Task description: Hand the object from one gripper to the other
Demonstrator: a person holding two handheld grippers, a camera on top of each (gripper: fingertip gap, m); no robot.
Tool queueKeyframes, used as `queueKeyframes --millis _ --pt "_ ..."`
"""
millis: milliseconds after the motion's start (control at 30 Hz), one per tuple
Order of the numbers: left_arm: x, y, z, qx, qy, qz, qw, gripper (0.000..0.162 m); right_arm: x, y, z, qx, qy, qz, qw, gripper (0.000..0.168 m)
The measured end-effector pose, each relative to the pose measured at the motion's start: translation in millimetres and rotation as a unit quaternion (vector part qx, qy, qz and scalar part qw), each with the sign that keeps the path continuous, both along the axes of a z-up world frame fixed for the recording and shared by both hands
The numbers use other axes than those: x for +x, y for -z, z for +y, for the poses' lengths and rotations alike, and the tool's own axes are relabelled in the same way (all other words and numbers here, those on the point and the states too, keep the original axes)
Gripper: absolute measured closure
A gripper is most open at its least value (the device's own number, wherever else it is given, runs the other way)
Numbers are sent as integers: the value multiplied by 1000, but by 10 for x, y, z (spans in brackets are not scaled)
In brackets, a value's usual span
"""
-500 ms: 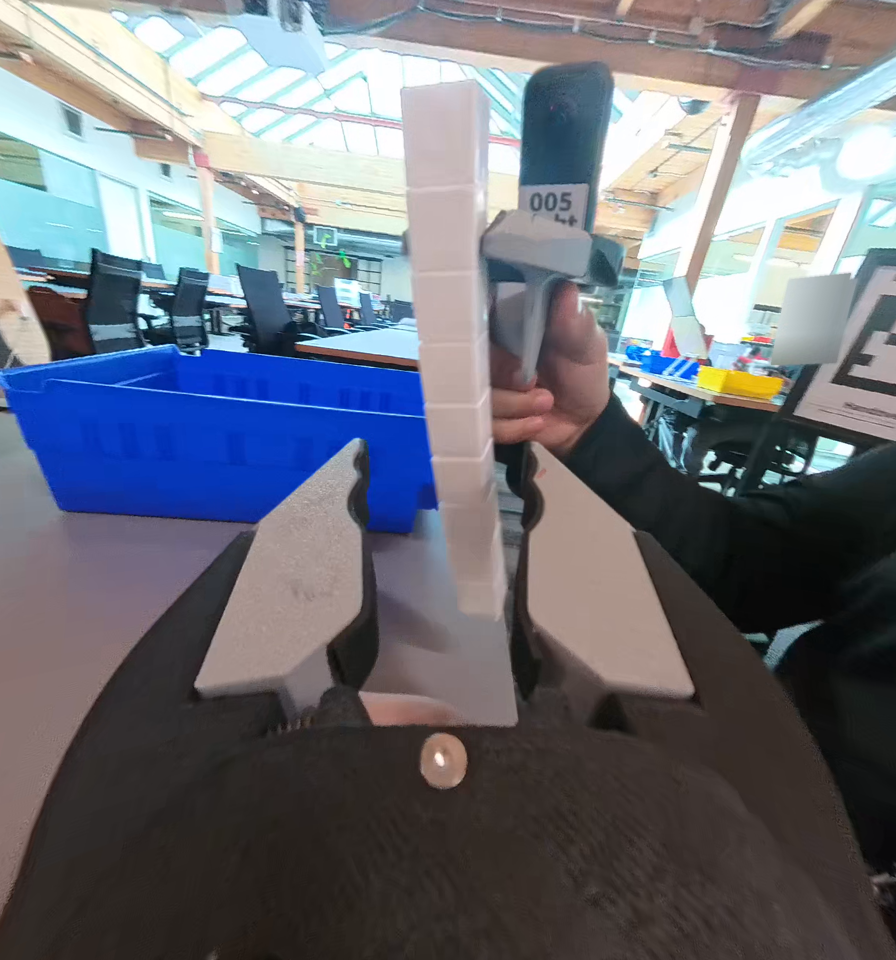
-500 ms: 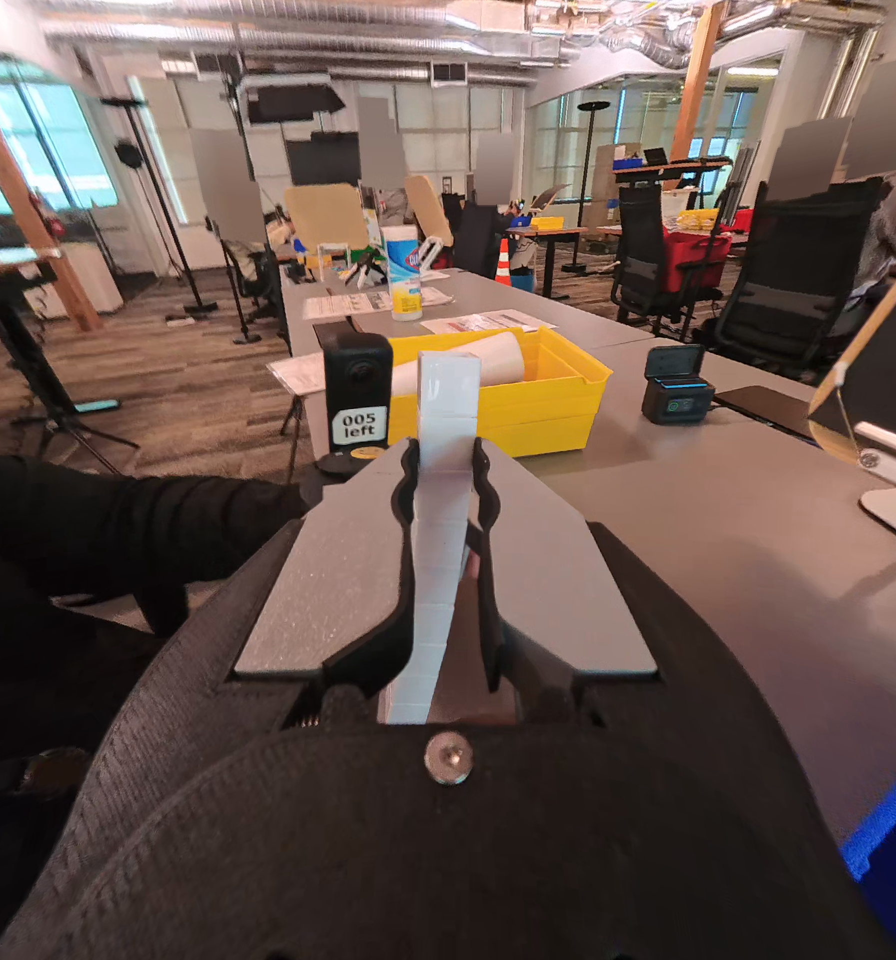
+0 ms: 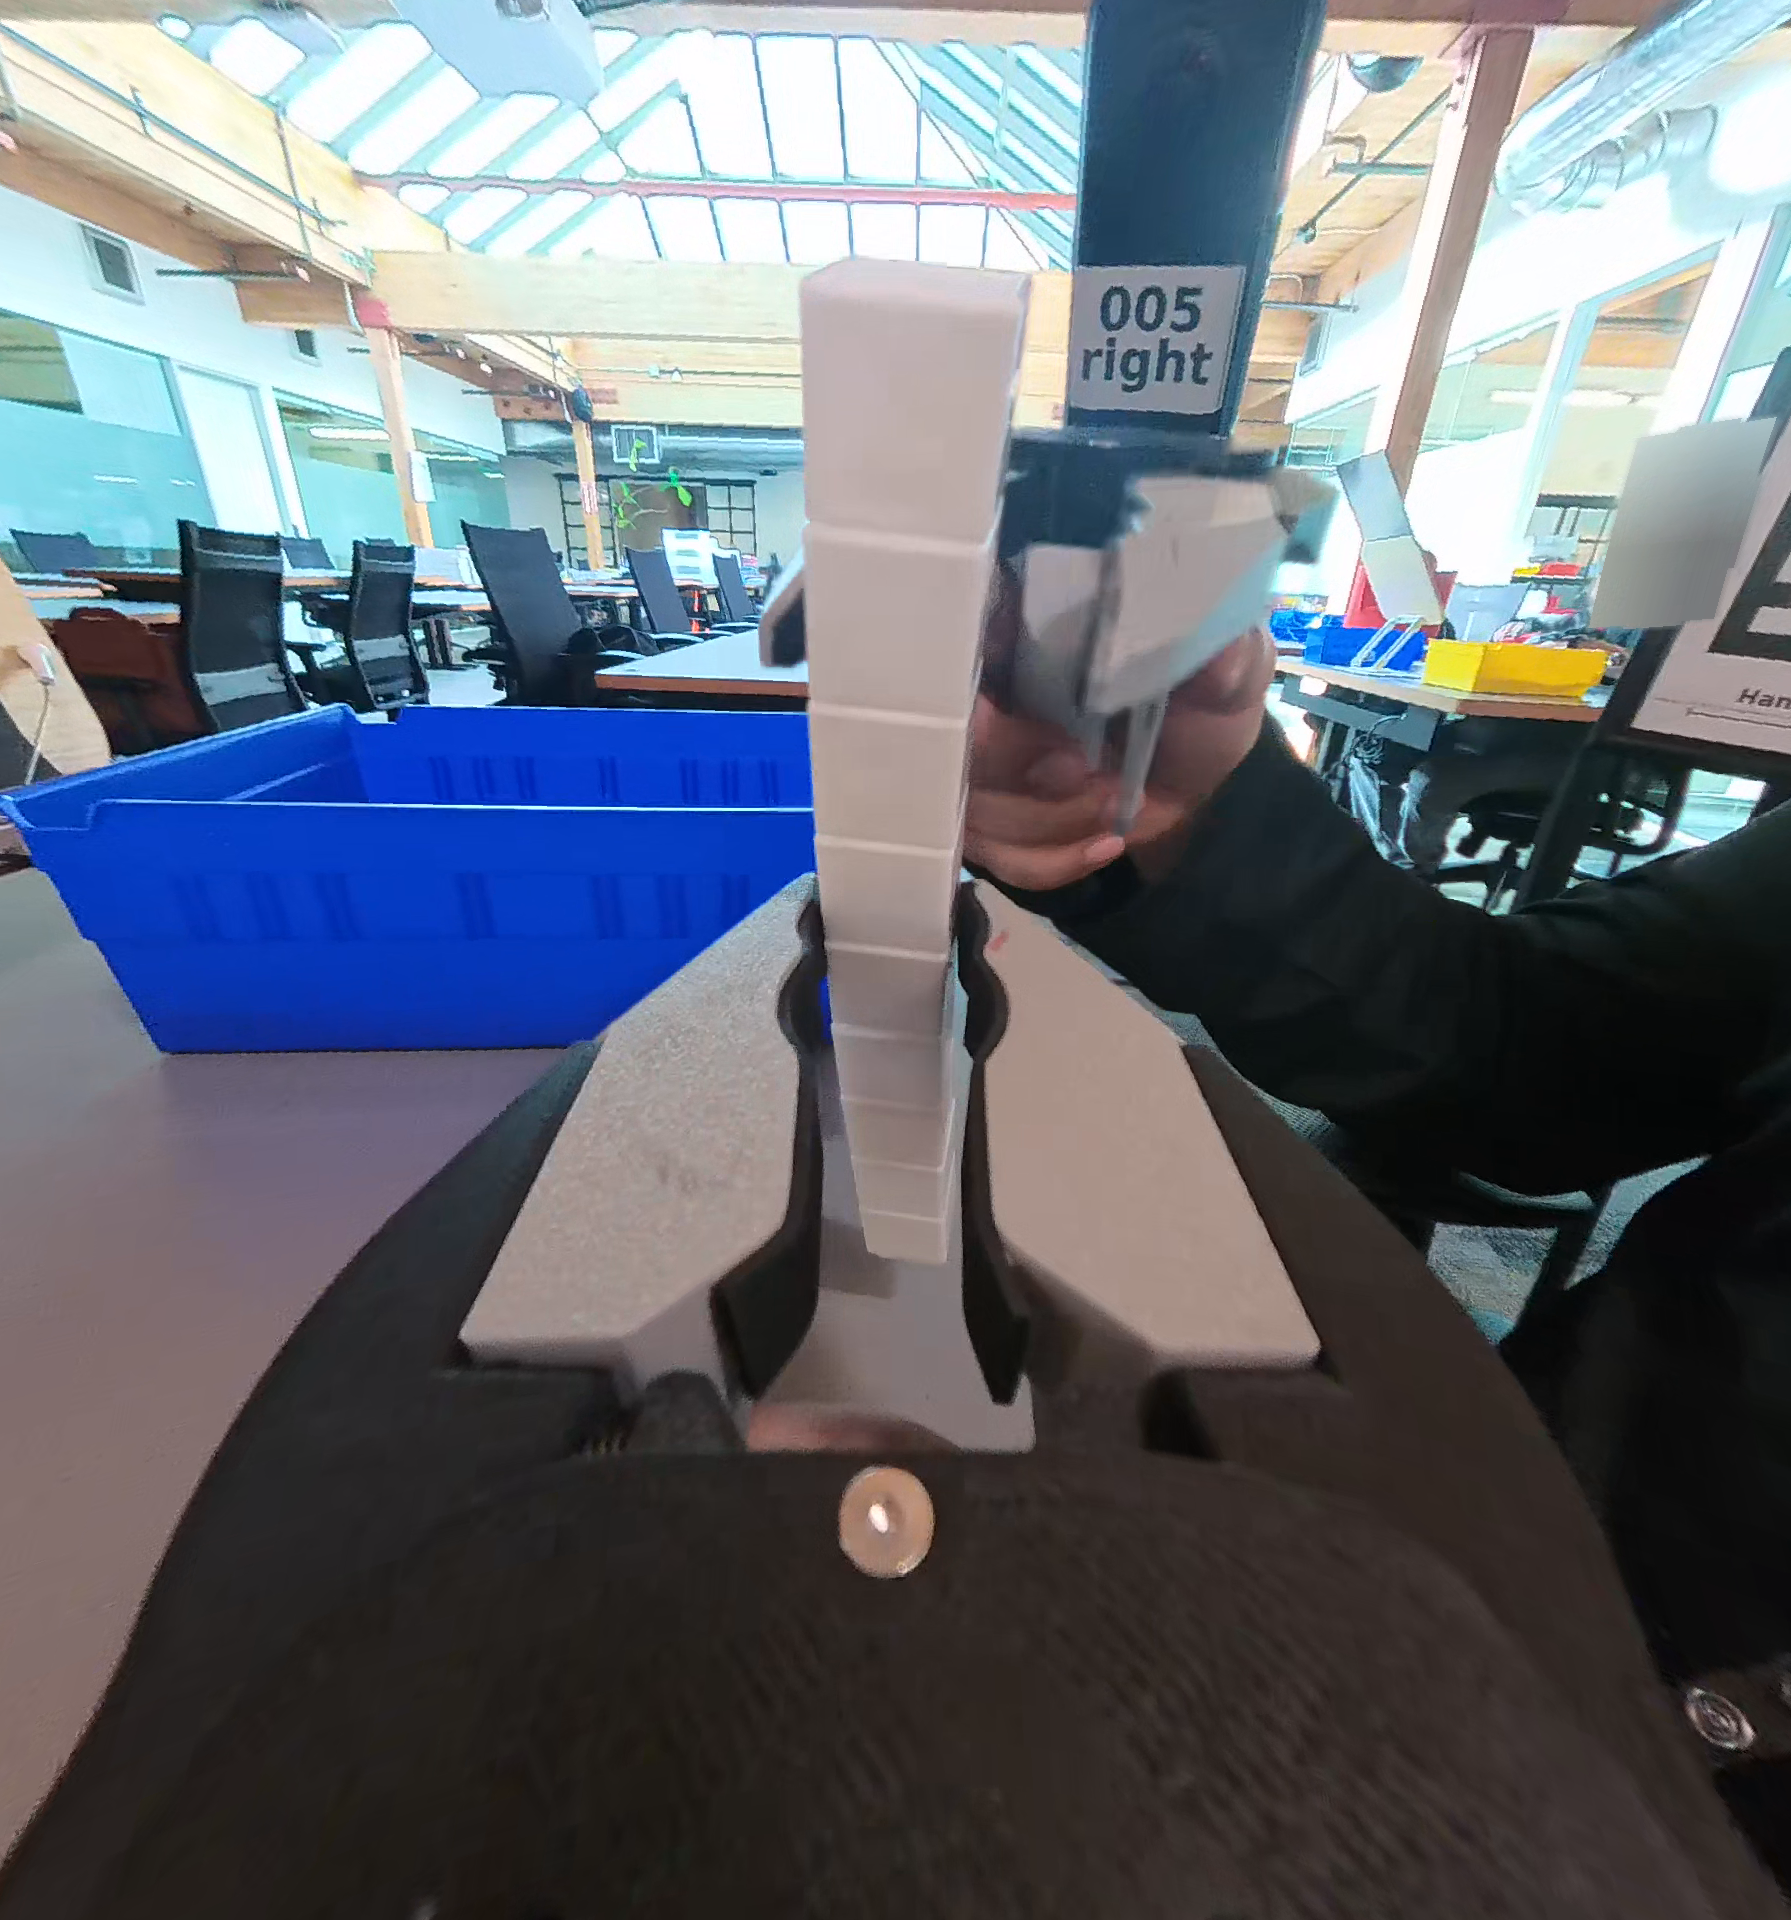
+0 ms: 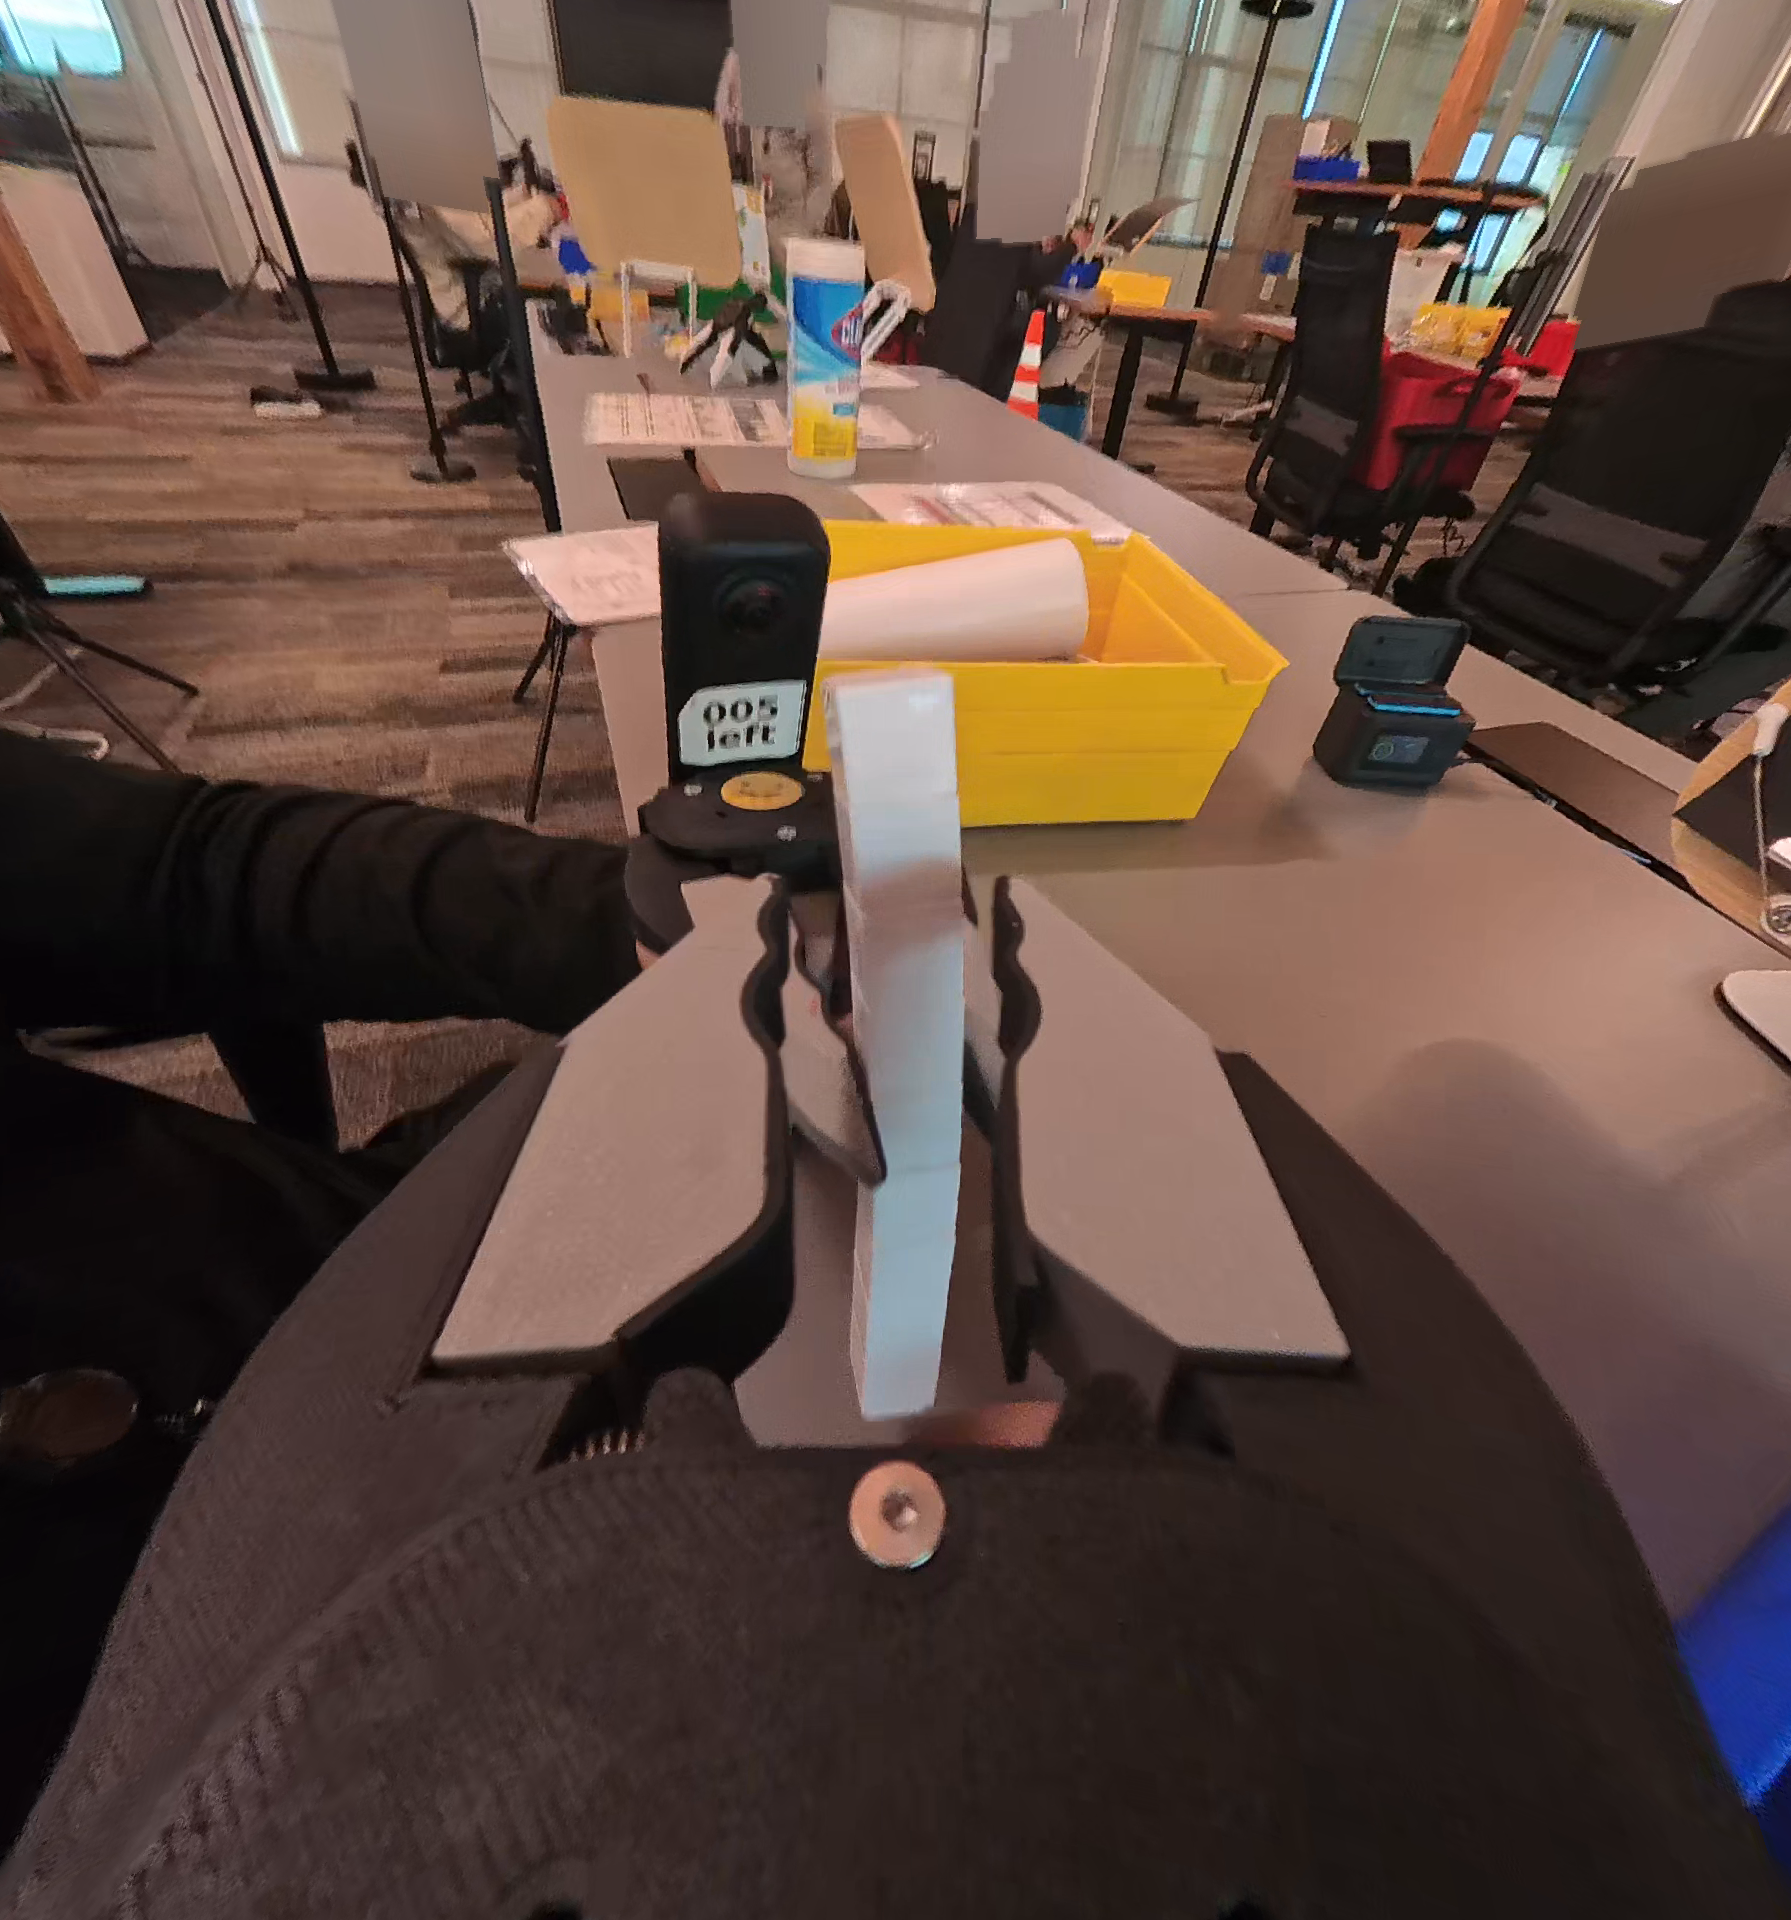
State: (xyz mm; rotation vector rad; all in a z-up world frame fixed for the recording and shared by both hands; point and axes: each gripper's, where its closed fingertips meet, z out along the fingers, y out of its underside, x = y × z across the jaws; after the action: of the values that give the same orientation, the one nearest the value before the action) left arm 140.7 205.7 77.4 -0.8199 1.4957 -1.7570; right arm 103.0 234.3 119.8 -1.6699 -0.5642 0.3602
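Note:
A long white segmented bar (image 3: 906,416) stands upright between both grippers. My left gripper (image 3: 886,935) is shut on its lower part, pads against both sides. The right gripper (image 3: 891,613) shows in this view higher up the bar, a hand holding it from the right. In the right wrist view the bar (image 4: 901,1039) stands between the fingers of my right gripper (image 4: 886,904), which is open with a gap on each side. One of the left gripper's fingers (image 4: 829,1091) presses the bar from the left.
A blue bin (image 3: 434,883) sits on the grey table (image 3: 143,1195) behind the left gripper. A yellow bin (image 4: 1078,748) holding a white roll, a small black case (image 4: 1390,717) and a wipes canister (image 4: 823,353) stand farther along the table. A marker board (image 3: 1784,582) stands on the right. Some 6 centimeters of space lies between my two pairs of fingers.
My left gripper has shut on the bar's lower part. My right gripper has opened off the bar. The two grippers have come closer together.

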Motion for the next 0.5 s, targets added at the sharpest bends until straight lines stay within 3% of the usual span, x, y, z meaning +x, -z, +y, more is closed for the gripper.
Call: queueKeyframes --millis 67,167,400,467,500 --pt "-8 -60 37 -1 -13 -21 1000 140 35 93 -20 -18 5 -30 999 123" --pt "-48 -152 91 -14 -22 -50 998 140 113 170 -57 -29 15 -68 997 123" --pt "-85 -261 153 -37 -30 -79 996 140 193 454 -31 -82 6 -80 993 116" --pt "-102 -304 175 -45 -32 -90 994 140 163 513 14 -88 -3 -69 994 121" --pt "-106 -311 182 -48 -32 -91 994 140 144 554 35 -92 -9 -69 993 132"
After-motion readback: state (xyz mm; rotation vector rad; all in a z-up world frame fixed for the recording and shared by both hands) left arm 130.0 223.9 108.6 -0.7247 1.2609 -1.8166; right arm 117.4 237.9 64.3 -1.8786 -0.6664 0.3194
